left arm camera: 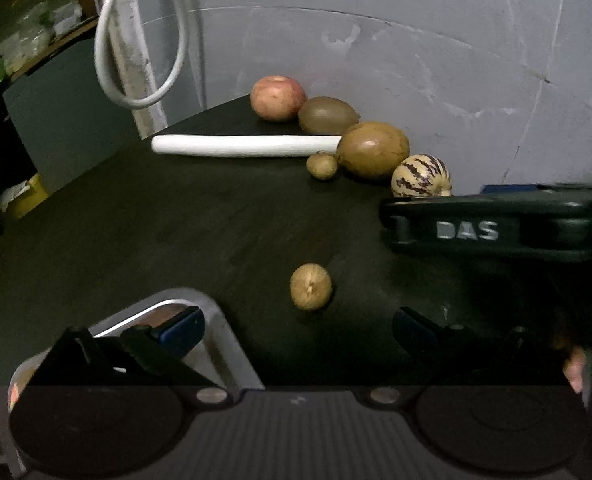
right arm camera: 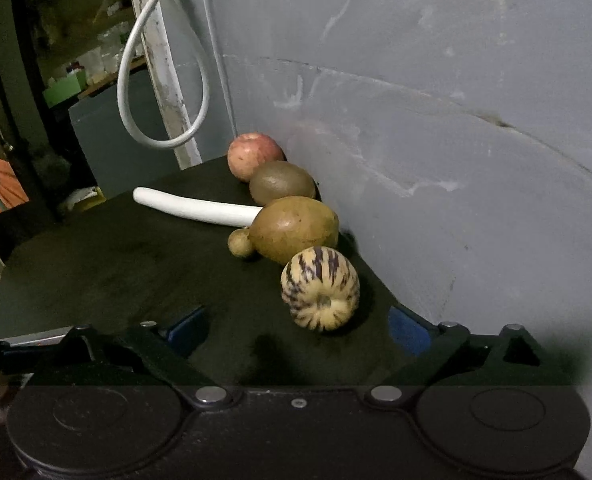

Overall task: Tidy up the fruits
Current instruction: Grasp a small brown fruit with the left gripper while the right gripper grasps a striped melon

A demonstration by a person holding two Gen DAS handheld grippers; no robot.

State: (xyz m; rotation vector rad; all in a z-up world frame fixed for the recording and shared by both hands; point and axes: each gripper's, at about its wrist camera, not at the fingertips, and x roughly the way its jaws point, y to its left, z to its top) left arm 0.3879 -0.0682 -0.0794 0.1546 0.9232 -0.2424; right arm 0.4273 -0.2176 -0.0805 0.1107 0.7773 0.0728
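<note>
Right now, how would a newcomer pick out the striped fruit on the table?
Find the grey wall behind the black table, where a row of fruit runs along its foot. The striped fruit ends that row, nearest the right gripper, beside a large brown fruit. It alone is cream with dark purple stripes.

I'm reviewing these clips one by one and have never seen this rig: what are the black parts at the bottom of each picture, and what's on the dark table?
A person holds a two-finger tool in each hand; each picture comes from a camera on one tool. Both the left gripper and the right gripper are open, holding nothing. On the black table, along the grey wall: a reddish apple, a brown kiwi, a large tan oval fruit, a striped cream melon, a white rod and two small tan round fruits.
</note>
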